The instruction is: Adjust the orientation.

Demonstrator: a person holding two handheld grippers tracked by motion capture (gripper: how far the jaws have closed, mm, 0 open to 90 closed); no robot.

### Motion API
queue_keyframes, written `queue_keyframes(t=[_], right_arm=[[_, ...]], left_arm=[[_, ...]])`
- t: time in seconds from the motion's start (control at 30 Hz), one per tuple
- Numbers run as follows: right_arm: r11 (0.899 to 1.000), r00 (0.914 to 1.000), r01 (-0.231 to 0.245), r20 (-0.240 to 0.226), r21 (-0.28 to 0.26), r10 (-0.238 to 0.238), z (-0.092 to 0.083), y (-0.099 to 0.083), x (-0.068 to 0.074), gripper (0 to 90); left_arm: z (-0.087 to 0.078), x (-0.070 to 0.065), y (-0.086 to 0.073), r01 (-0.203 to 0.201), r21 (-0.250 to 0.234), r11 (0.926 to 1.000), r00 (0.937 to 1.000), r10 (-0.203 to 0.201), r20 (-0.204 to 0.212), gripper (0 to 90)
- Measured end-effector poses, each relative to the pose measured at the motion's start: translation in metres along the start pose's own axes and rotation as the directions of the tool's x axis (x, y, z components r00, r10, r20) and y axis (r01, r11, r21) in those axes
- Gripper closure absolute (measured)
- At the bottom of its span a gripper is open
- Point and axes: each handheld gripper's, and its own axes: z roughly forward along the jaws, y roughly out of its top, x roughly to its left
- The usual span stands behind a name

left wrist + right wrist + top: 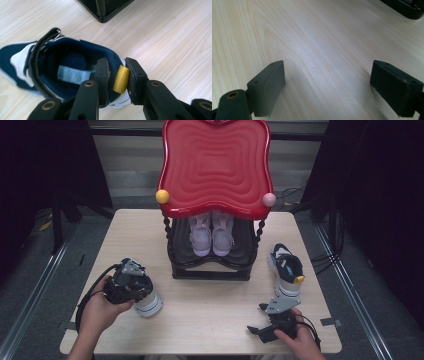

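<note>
Clamped on the heel of a navy and white shoe [62, 72], the left gripper [117, 78] is seen with one jaw inside the collar and the other outside, the yellow pull tab [121, 79] pinched between them. No earlier picture is at hand, so only the grip itself can be stated: the pads press on the heel wall, and the shoe rests on the wooden table [175, 45] at the person's left, just in front of the black base of the shoe rack [210, 265].

Spread wide over bare table, the right gripper [328, 87] holds nothing; in the high view it [270, 322] lies just below the second navy shoe [286, 270], which stands at the table's right.

On the rack's lower shelf a pale pink pair [211, 234] is already set, under the red upper tray [215, 165]. Judged from this, the work is in an early stage: one shoe has been grasped but not lifted, the other is untouched, and both are left to be placed on the rack.
</note>
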Motion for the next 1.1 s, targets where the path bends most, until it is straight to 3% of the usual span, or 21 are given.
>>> queue_keyframes(t=[0.3,0.43,0.6,0.8,0.93,1.1], right_arm=[[1.0,1.0,-0.002,0.001,0.0,0.002,0.0,0.0,0.0,12.0],[1.0,1.0,-0.002,0.0,0.0,0.002,0.0,0.0,0.0,12.0],[1.0,1.0,-0.001,0.0,0.0,0.001,0.0,0.0,0.0,12.0],[1.0,1.0,-0.001,0.0,0.0,0.001,0.0,0.0,0.0,12.0],[1.0,1.0,-0.001,0.0,0.0,0.001,0.0,0.0,0.0,12.0],[1.0,1.0,-0.001,0.0,0.0,0.001,0.0,0.0,0.0,12.0]], left_arm=[[0.005,-0.009,0.01,0.011,0.0,0.9999,0.9999,-0.011,0.011,74.3],[0.007,-0.016,0.014,-0.008,0.0,1.0,0.9989,0.008,0.045,74.0],[0.009,-0.019,0.017,-0.036,-0.002,0.9993,0.9977,0.036,0.057,72.0],[0.01,-0.02,0.019,-0.047,0.002,0.9989,0.9968,0.047,0.065,58.2],[0.011,-0.019,0.022,-0.056,0.037,0.9977,0.9955,0.053,0.079,46.7],[0.017,-0.019,0.023,-0.063,0.097,0.9932,0.9941,0.054,0.094,41.1]])
